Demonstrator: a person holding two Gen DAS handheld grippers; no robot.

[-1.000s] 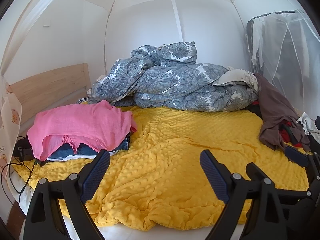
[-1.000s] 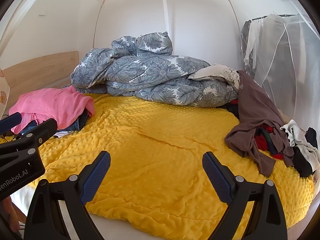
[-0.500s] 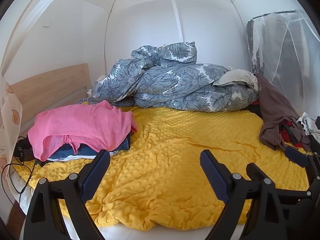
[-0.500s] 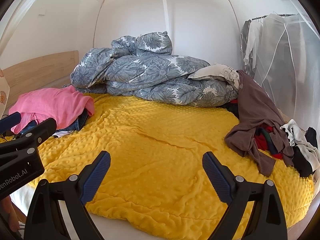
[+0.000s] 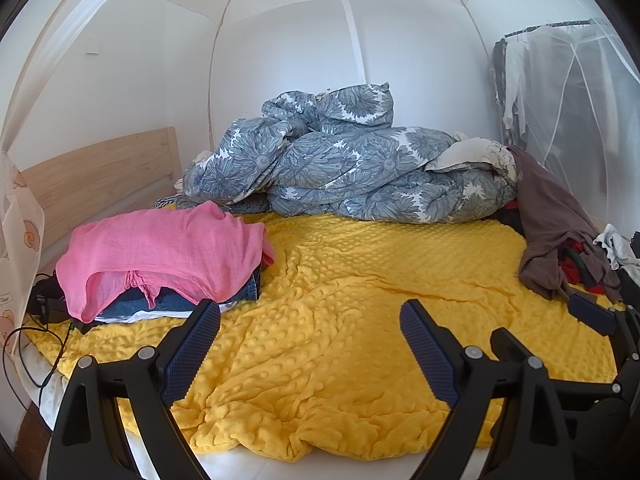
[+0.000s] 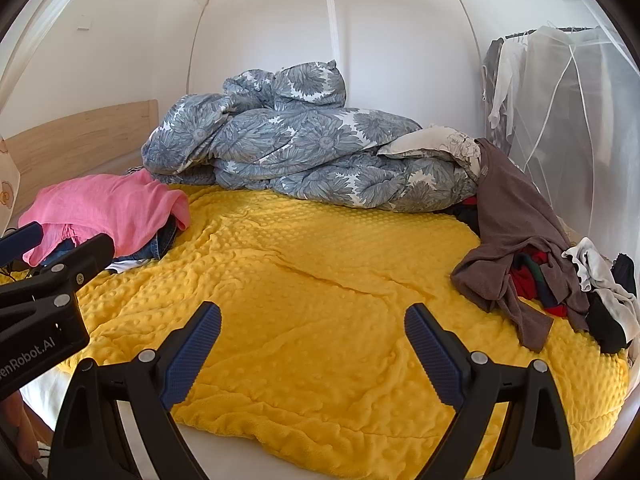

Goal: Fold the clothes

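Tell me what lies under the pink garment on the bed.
Under the pink garment lies folded blue denim, with a white layer beneath it. How many pieces are stacked there stays hidden by the pink cloth.

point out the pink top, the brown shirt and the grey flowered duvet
pink top (image 5: 168, 240), left wrist view, on its flat upper face
brown shirt (image 6: 508, 208), right wrist view, on its draped middle
grey flowered duvet (image 6: 304, 152), right wrist view, on the heap's front fold

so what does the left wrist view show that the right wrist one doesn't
Only the left wrist view shows the black cable hanging off the bed's left edge. Only the right wrist view shows the black garment below the white one. Both show the pink top on folded jeans, the brown garment, the yellow blanket and open, empty grippers.
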